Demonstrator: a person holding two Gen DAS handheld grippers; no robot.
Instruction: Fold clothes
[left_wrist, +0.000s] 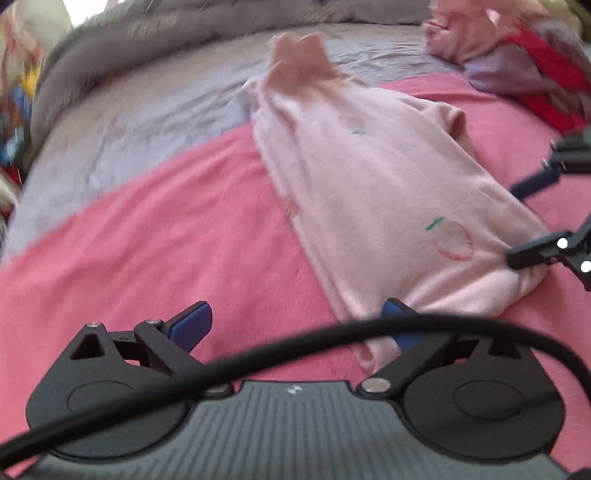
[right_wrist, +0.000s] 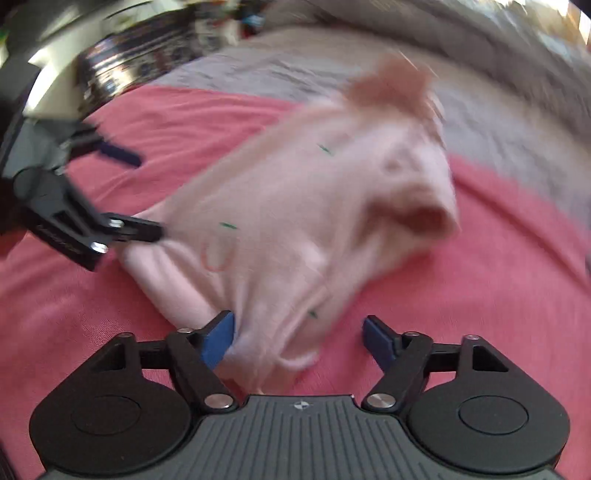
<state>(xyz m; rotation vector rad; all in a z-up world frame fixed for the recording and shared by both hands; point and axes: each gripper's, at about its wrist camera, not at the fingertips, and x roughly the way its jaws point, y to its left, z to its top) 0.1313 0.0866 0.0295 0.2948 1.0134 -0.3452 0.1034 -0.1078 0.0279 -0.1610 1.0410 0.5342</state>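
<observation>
Right gripper (right_wrist: 299, 336) spread over pink garment (right_wrist: 295, 206) hem, nothing pinched; left gripper (left_wrist: 295, 325) spread too, garment loose mid-bed (left_wrist: 147, 240), ready for regrasp.

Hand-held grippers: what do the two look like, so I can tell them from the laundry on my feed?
Each hand-held gripper, left and right, has a ribbed grey body with a small round emblem, two black rounded housings, black linkage arms with silver screws, and blue pads on its fingers. A thick black cable arcs across the left wrist view. No sleeve or hand shows.
</observation>
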